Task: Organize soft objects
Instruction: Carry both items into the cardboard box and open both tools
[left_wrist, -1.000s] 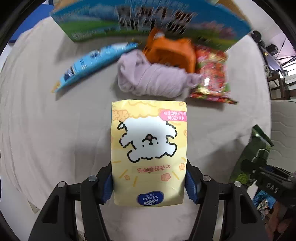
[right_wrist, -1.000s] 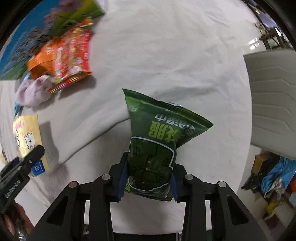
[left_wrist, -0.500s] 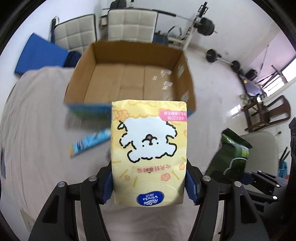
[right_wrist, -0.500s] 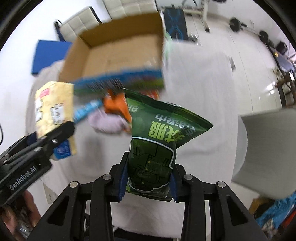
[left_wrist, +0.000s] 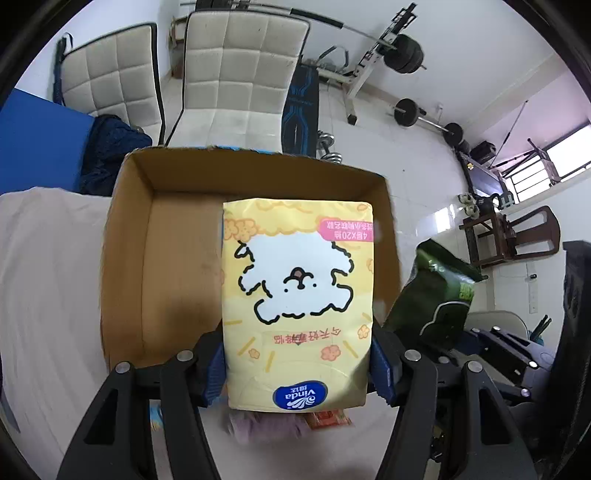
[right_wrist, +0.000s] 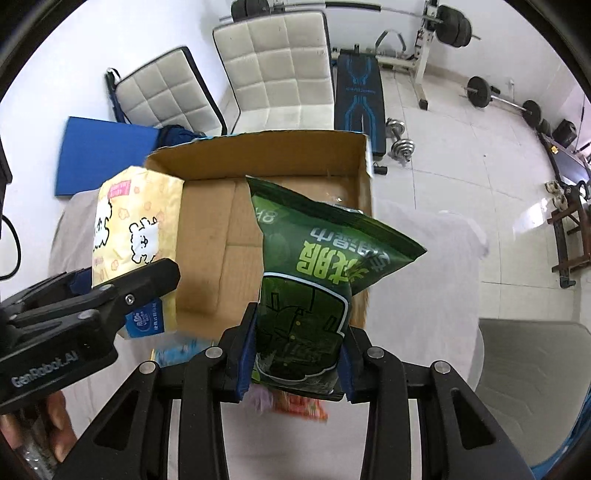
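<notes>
Tissue pack (left_wrist: 297, 306) pinched in left hand-held gripper (left_wrist: 297, 363); only right view shows right hand-held gripper (right_wrist: 295, 350) clamping green bag (right_wrist: 314, 280)

A yellow tissue pack (left_wrist: 297, 295) with a cartoon dog and a green snack bag (right_wrist: 306, 295) are hanging upright over the open cardboard box (left_wrist: 177, 266).

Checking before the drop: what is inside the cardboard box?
The cardboard box shows only bare floor where visible. The yellow tissue pack and green snack bag, held in front, hide part of it.
</notes>
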